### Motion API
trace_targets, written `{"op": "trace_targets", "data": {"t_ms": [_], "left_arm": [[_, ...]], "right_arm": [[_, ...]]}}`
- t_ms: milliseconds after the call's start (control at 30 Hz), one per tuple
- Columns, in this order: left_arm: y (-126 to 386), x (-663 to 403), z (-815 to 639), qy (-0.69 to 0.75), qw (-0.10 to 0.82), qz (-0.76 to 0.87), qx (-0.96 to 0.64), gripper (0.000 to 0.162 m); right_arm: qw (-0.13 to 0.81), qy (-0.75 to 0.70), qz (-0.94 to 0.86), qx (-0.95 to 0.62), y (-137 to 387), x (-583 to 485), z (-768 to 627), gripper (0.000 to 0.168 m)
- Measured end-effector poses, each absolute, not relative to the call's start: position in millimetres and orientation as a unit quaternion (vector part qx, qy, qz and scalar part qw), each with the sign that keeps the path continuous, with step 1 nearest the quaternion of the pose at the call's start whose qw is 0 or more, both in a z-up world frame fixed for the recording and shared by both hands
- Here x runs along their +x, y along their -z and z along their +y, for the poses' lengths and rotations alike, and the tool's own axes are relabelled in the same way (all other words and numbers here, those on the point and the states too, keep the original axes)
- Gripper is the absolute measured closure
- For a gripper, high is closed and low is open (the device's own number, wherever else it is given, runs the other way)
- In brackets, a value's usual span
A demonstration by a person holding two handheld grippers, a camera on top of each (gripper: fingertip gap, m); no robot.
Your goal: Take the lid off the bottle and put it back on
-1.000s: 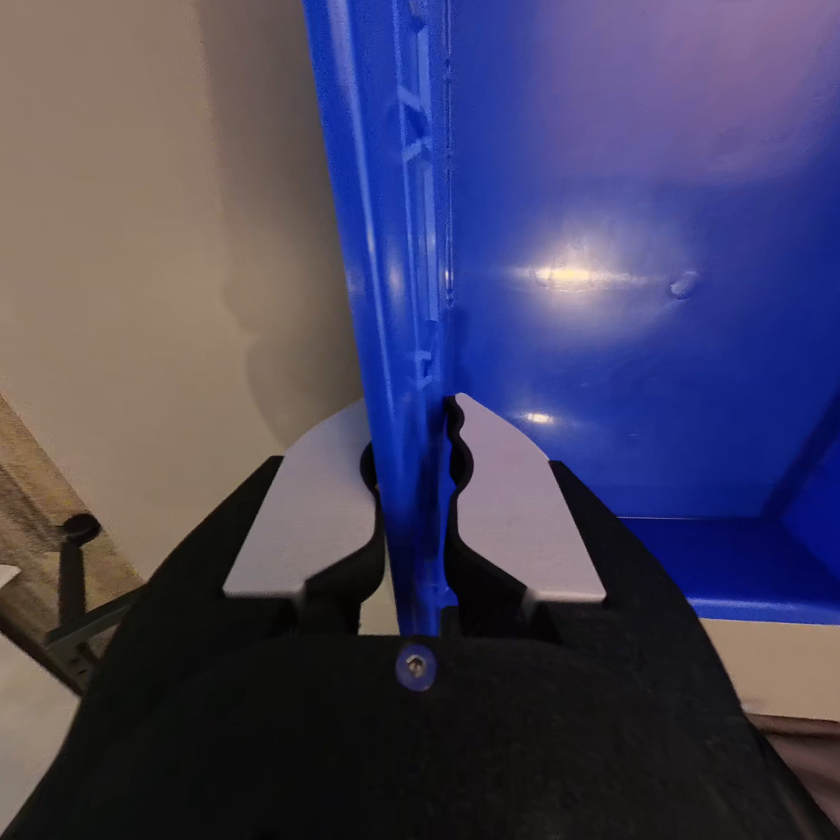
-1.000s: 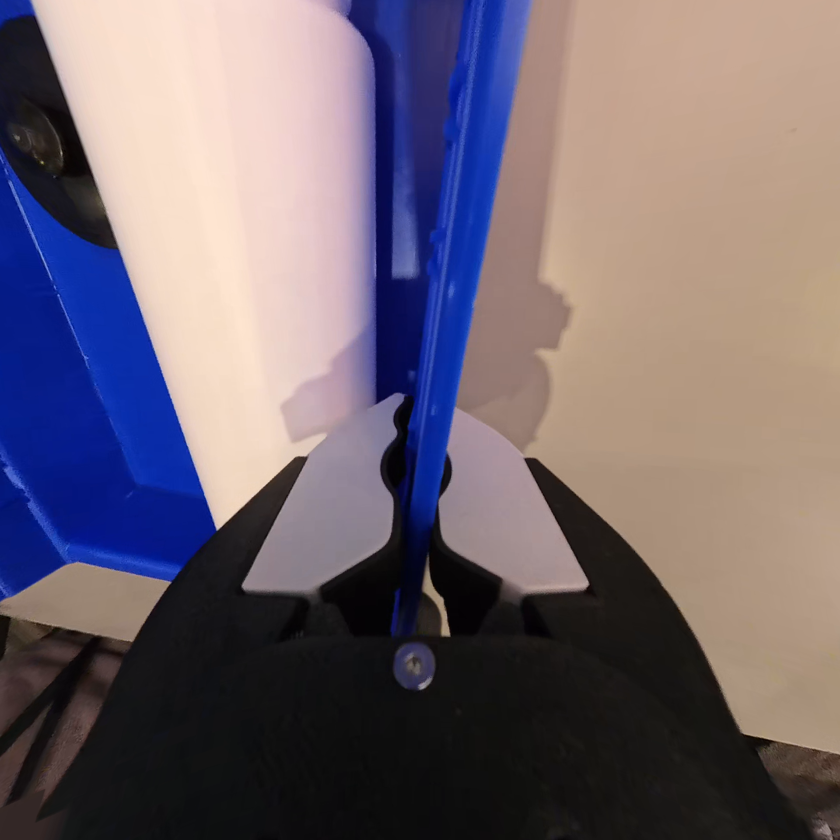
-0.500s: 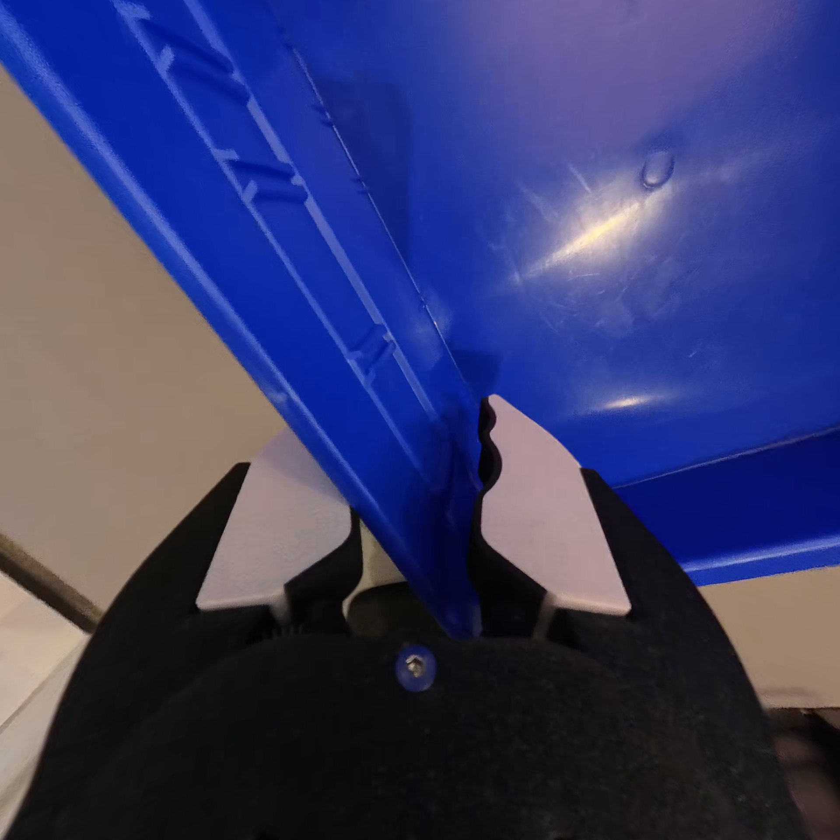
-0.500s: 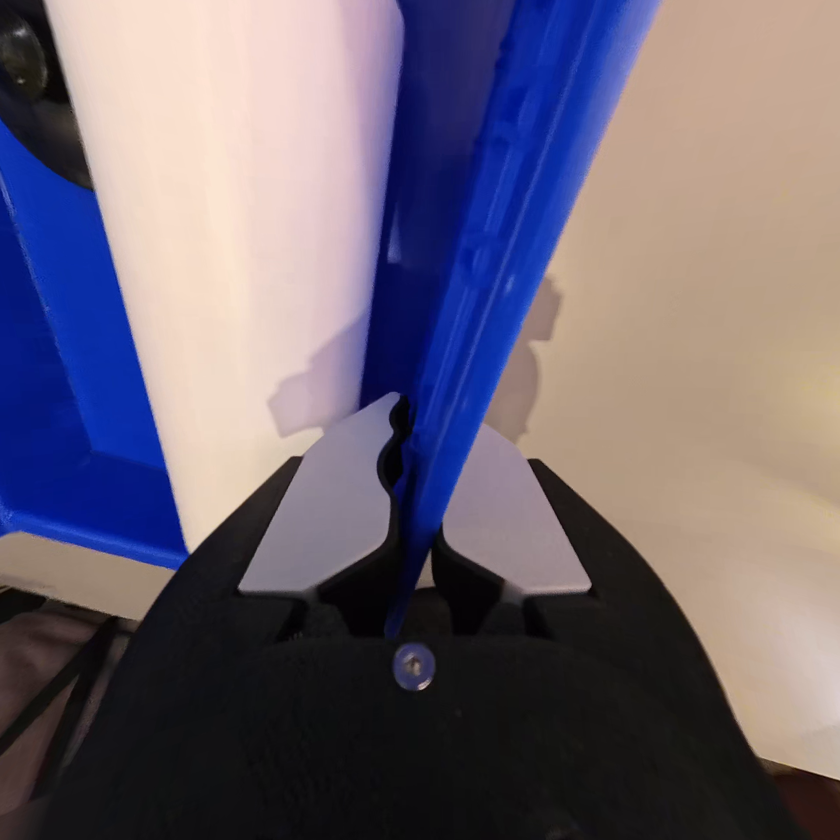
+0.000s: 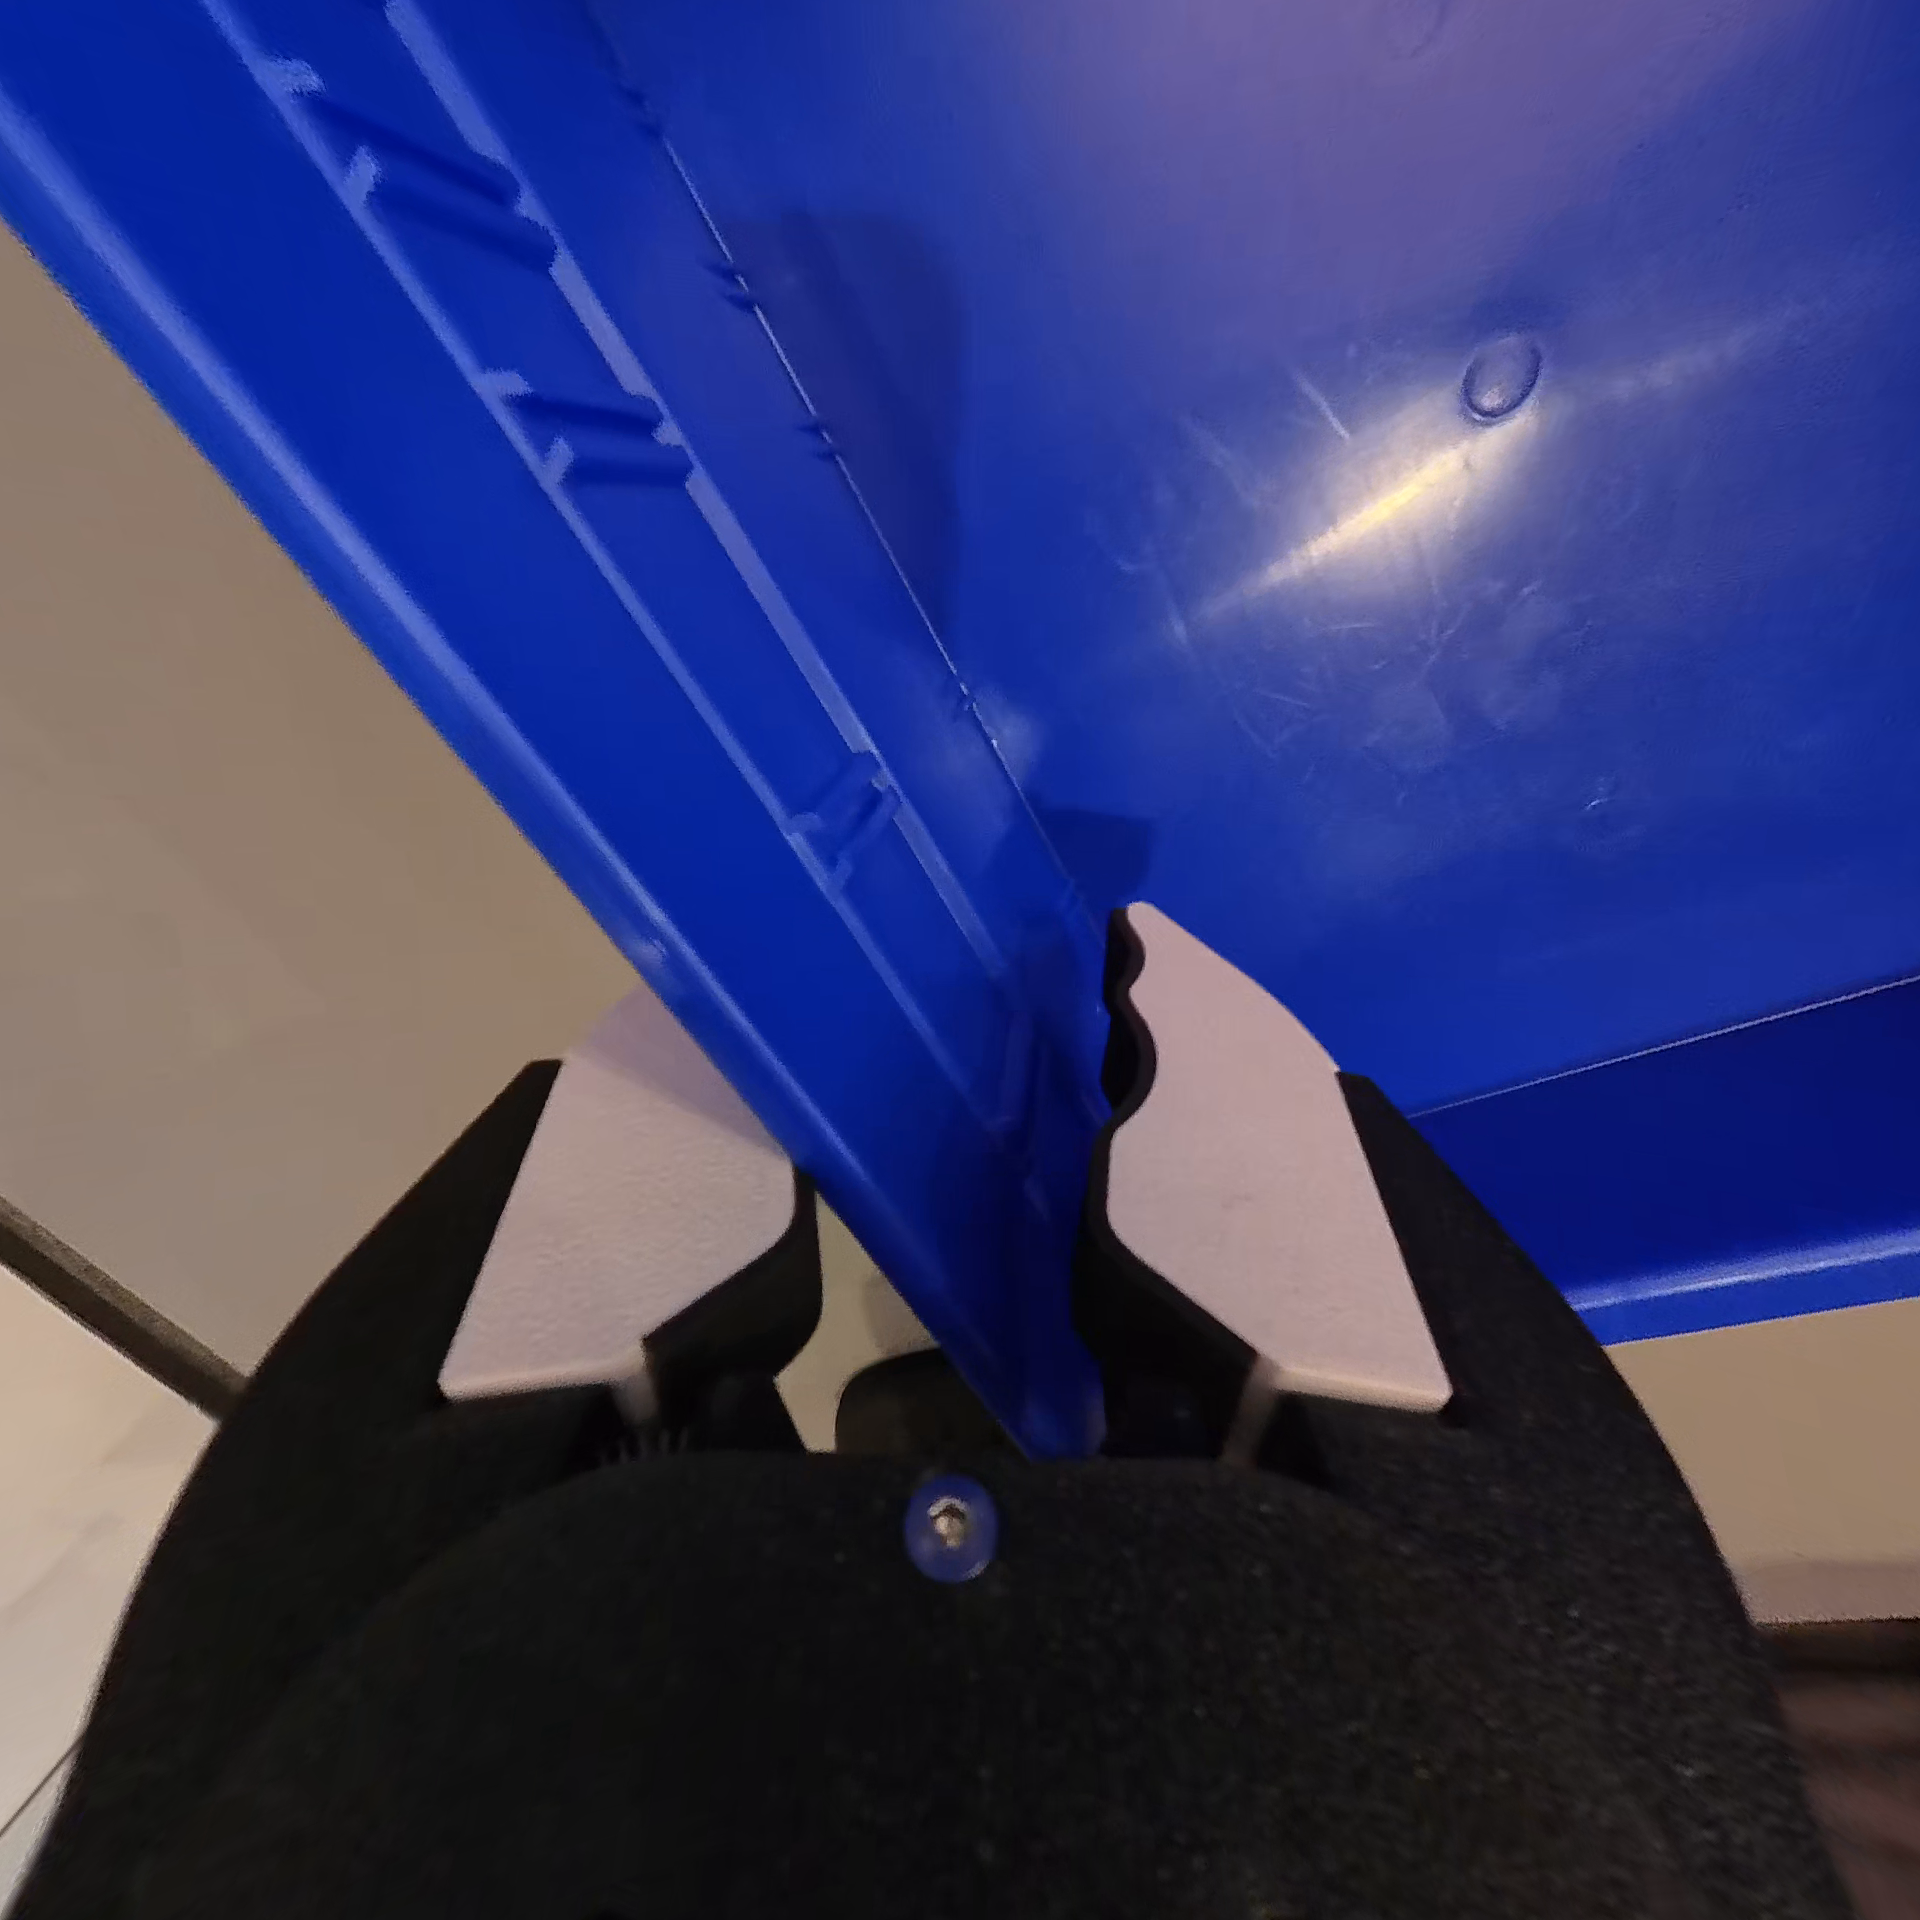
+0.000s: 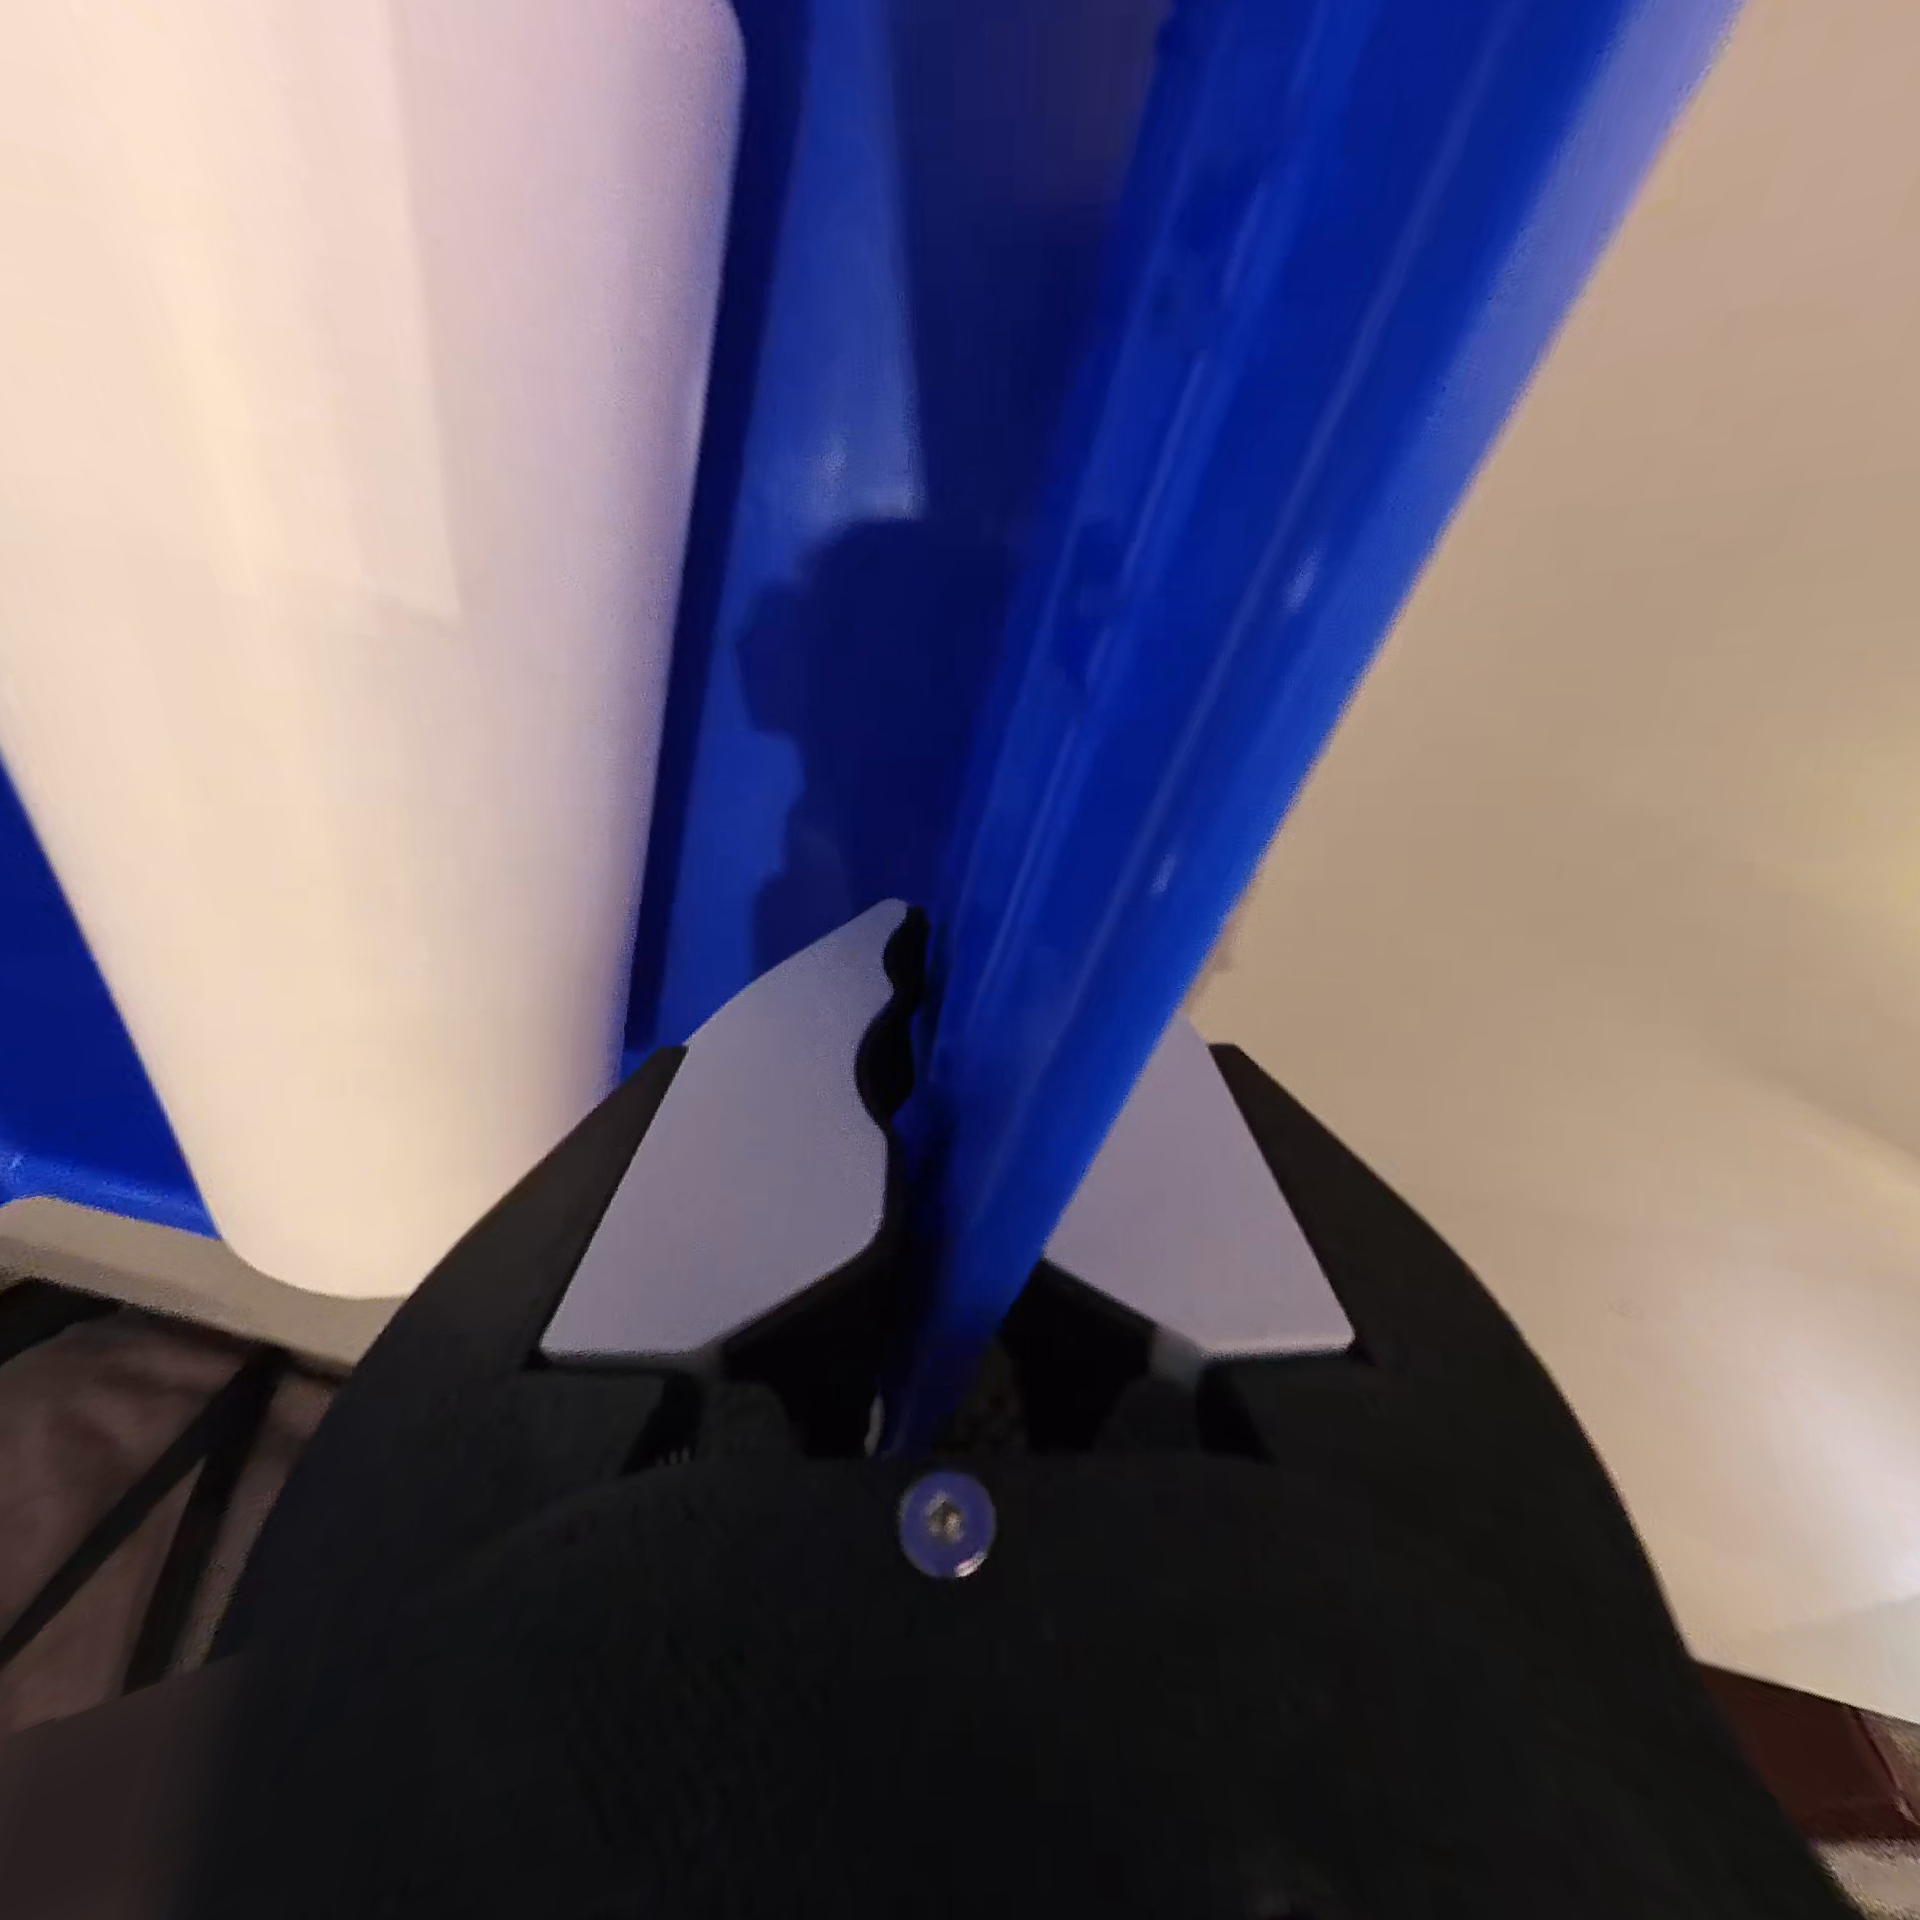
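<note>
bottle: a white cylinder (image 6: pixel 343 582) lies inside the blue bin (image 5: pixel 1351 540), close against the wall on the right gripper's side, its near end reaching past the bin's near edge; its far end is out of frame
lid: not visible in either view, so whether it is on or off cannot be told
blue bin: a glossy plastic crate, its rim slanting across both views – it looks tilted; the floor in the left wrist view is bare and scuffed
left gripper: the left gripper (image 5: pixel 1049 1049) is pinching the bin's ribbed left rim, one finger inside and one outside
right gripper: the right gripper (image 6: pixel 966 1039) is clamped on the opposite rim, the inner finger just beside the bottle
table: a pale table (image 6: pixel 1558 935) shows beyond the right rim
step in hand: judged to be handling the bin with both grippers – a preliminary to reaching the bottle
doing it well: level both rims together and set the bin flat before releasing; an uneven tilt could roll the bottle, and the smooth cylinder would slide easily on the glossy floor
</note>
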State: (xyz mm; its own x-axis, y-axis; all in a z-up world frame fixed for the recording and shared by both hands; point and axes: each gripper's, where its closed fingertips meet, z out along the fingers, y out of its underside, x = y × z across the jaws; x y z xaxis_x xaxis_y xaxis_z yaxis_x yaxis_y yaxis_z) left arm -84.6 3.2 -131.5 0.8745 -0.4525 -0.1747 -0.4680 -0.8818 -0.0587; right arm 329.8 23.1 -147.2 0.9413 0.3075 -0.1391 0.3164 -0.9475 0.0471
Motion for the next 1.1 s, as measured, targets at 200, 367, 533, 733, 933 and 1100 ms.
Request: {"op": "trace_targets", "data": {"t_ms": [200,367,533,733,933,1100], "left_arm": [[131,-79,6,-0.062,0.059,0.249,-0.965,0.102],[123,-76,-1,-0.013,0.048,0.26,-0.964,0.105],[92,-70,-1,0.006,0.102,0.281,-0.954,0.104],[49,-86,-8,0.027,0.165,0.278,-0.946,0.104],[-6,-111,-12,0.078,0.271,0.248,-0.927,0.112],[-38,-133,-19,0.118,0.334,0.212,-0.911,0.113]], "right_arm": [[0.012,0.044,0.158,0.986,146,334,31,0.155],[0.005,0.058,0.15,0.987,146,332,33,0.157],[0.002,0.057,0.129,0.99,145,331,47,0.157],[0.03,0.051,0.116,0.991,146,329,58,0.16],[0.048,0.078,0.131,0.987,145,332,49,0.162],[0.067,0.083,0.102,0.989,145,356,29,0.162]]}}
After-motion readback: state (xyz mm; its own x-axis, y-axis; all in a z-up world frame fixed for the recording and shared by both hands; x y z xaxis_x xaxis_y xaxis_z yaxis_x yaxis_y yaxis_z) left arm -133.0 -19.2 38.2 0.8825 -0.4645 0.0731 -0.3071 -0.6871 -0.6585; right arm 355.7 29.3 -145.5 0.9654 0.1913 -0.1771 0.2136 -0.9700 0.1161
